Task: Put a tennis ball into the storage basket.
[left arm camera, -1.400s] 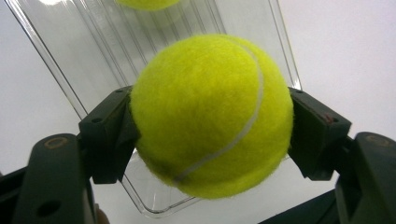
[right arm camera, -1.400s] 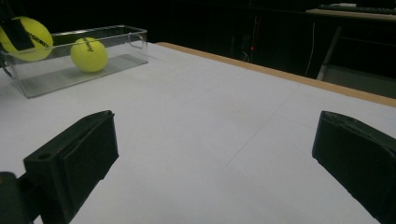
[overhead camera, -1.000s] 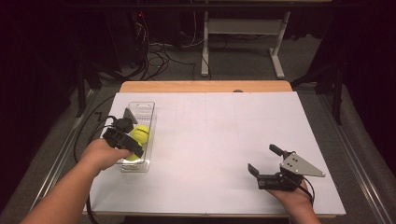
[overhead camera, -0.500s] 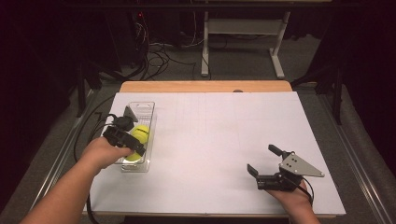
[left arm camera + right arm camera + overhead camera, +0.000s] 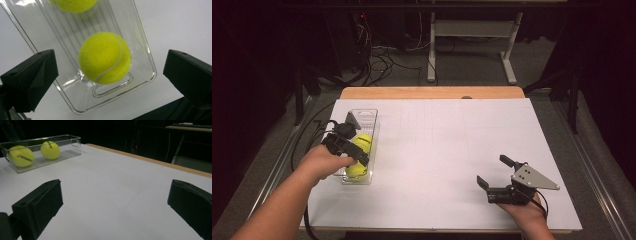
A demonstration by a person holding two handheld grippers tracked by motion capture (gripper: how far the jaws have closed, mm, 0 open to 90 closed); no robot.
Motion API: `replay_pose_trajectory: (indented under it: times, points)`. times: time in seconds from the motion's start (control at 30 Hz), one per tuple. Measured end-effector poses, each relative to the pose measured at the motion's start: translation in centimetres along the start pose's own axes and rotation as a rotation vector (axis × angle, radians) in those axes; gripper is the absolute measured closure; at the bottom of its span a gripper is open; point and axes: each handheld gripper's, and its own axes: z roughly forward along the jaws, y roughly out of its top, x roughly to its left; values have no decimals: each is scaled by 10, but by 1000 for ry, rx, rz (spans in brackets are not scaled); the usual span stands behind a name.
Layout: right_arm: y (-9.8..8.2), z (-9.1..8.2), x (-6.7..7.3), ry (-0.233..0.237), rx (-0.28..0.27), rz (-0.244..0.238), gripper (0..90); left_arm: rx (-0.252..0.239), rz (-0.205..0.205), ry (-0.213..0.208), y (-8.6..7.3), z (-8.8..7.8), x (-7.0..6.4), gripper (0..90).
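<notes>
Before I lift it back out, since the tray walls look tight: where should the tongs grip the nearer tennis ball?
Grip the nearer tennis ball across its widest middle, coming straight down from above. It sits low in the narrow clear tray, so set the open left tongs along the tray's length.

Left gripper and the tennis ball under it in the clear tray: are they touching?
Apart. In the left gripper view, the left gripper has just been opening; its jaws stand wide, with clear space between each and the tennis ball, which lies in the clear tray.

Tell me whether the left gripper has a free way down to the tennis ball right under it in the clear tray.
Probably yes: the left gripper, jaws just opened wide, hangs over the tennis ball in the clear tray; nothing lies between.
</notes>
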Motion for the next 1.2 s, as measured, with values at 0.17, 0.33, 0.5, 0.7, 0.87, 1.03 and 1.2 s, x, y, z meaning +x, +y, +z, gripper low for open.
replay_pose_trajectory:
  times: [0.17, 0.33, 0.5, 0.7, 0.87, 1.03, 1.2]
  points:
    - [0, 1, 0, 1, 0, -2, 2, -15, 4, -18, 1, -1, -3, 7]
    - [0, 1, 0, 1, 0, -2, 2, -4, 16, -15, 3, 0, -8, 7]
    - [0, 1, 0, 0, 2, -2, 2, 6, 35, -15, 5, 1, -16, 7]
    - [0, 1, 1, 2, 1, -1, 3, 3, 58, -27, 10, 2, -29, 7]
    - [0, 0, 1, 0, -1, -3, 2, -3, 76, -32, 18, 1, -44, 7]
    - [0, 0, 1, 2, -3, -2, 3, -1, 101, -36, 25, 1, -58, 7]
    - [0, -1, 1, 2, -6, -4, 3, 1, 120, -37, 32, 2, -74, 7]
